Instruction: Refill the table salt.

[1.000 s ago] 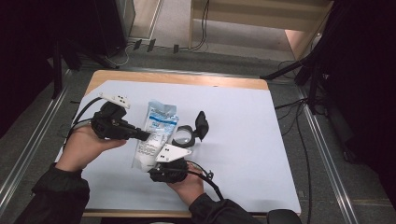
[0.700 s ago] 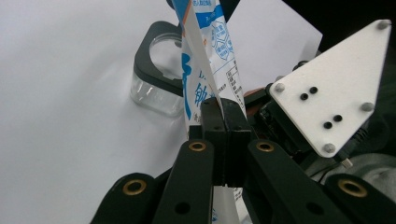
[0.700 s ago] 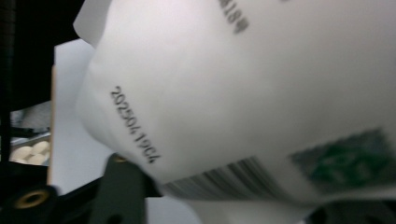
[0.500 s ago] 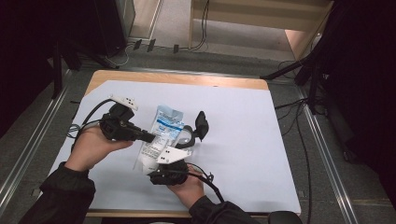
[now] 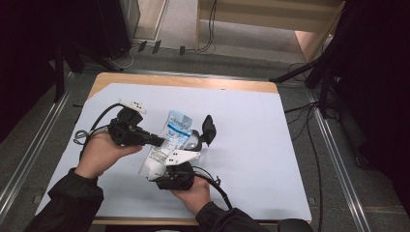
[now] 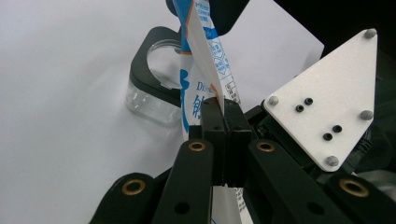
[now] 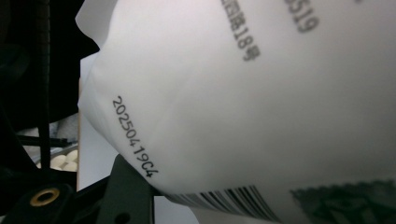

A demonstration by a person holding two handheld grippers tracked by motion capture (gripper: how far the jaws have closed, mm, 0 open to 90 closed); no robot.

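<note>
A white and blue pouch [image 5: 167, 145] was held above the table [image 5: 270, 145], just beside a clear lidded container [image 5: 196, 141]. The left gripper [image 6: 223, 116] was clamped tight on the pouch's edge. The right gripper [image 5: 175, 178] had just been closing; its jaws were seen around the pouch's lower end, grip unclear.

On the white sheet [image 5: 270, 145] covering the table, the left gripper [image 5: 157, 141] pinches a white-and-blue pouch [image 5: 167, 145] near the sheet's middle; the right gripper [image 5: 176, 176] holds its lower end, toward the near edge.
</note>
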